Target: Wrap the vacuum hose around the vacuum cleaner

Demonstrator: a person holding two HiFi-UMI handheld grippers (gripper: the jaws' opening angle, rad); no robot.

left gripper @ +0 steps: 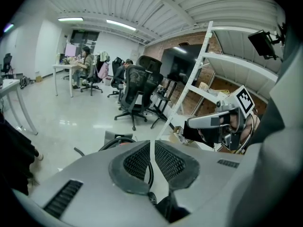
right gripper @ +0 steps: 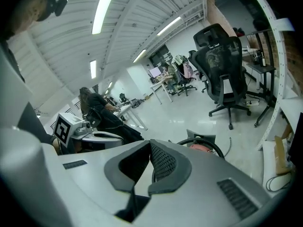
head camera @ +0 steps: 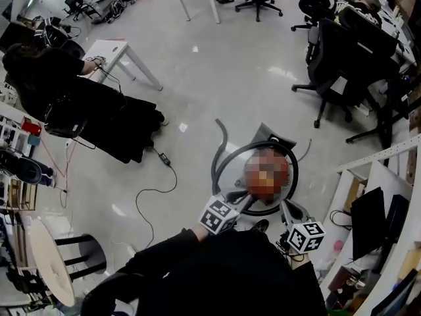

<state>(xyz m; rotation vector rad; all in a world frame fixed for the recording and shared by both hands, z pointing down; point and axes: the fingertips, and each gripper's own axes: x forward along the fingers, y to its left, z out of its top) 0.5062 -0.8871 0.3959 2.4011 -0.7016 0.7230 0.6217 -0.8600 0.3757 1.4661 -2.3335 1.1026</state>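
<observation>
In the head view the reddish vacuum cleaner (head camera: pixel 262 196) stands on the floor just ahead of me, largely under a blur patch. Its black hose (head camera: pixel 220 165) loops round the body, with one end curving up at the left. A grey floor nozzle (head camera: pixel 273 135) lies behind it. My left gripper (head camera: pixel 234 196) is shut and empty, close above the near rim of the loop. The right gripper (head camera: pixel 288 209) is shut and empty too, at the loop's near right. In the left gripper view the jaws (left gripper: pixel 152 145) meet over the hose (left gripper: pixel 113 143). The right gripper (right gripper: pixel 150 144) faces the vacuum (right gripper: pixel 201 147).
Black office chairs (head camera: pixel 342 64) stand at the far right. White shelving (head camera: pixel 385 170) runs along the right. A person in black (head camera: pixel 66 84) sits at a white table (head camera: pixel 118 50) at left. A thin cable (head camera: pixel 152 191) trails on the floor. A round stool (head camera: pixel 49 262) is near left.
</observation>
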